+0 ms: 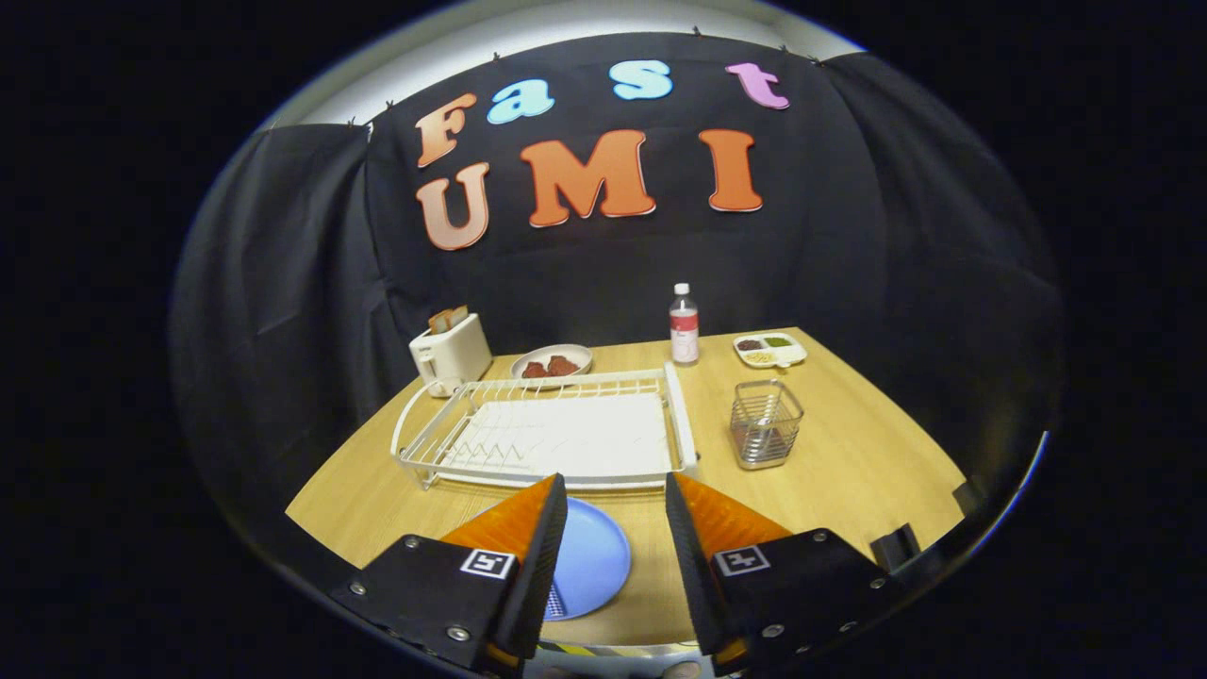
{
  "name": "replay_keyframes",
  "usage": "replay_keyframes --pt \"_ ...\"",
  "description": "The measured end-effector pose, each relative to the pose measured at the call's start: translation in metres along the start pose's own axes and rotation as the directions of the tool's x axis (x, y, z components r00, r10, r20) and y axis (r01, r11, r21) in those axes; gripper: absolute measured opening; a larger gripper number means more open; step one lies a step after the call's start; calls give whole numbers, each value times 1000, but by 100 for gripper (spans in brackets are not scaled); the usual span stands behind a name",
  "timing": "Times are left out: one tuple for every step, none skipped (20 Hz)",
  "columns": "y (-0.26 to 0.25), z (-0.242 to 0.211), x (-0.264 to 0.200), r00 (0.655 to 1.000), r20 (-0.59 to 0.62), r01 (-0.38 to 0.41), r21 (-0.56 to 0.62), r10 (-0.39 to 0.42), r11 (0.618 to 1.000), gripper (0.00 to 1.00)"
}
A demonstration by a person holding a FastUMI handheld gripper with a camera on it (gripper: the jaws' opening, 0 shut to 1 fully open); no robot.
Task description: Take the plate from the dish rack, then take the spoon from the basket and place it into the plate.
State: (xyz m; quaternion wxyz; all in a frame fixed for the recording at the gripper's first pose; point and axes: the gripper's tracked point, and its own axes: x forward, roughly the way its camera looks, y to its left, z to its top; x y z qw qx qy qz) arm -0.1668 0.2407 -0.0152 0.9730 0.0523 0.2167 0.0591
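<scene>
The gripper point(613, 528) hangs open and empty above the blue plate point(589, 556) on the bench point(849, 471). At 1 o'clock, the wire basket point(766, 424) seemingly holds 1 spoon point(762, 420); its bars could foul the grasp. Beyond, the dish rack point(556, 434) sits empty.

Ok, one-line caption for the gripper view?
Open gripper above blue plate on the table, rack empty, spoon in the basket ahead.

The gripper point(615, 490) has black screw-studded finger mounts, each bearing a small square black-and-white marker
</scene>
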Motion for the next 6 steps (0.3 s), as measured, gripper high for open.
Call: replay_keyframes --pt "-13 13 -3 1000 22 23 2 -23 1000 69" --pt "-25 25 -6 998 44 42 4 -42 999 76" --pt "-36 37 -9 996 67 52 4 -52 999 82" --pt "-47 48 -13 994 87 64 -1 -63 998 92" --pt "-59 58 -15 992 108 72 -7 -71 997 96" --pt "-69 68 -17 989 129 79 -9 -77 997 98"
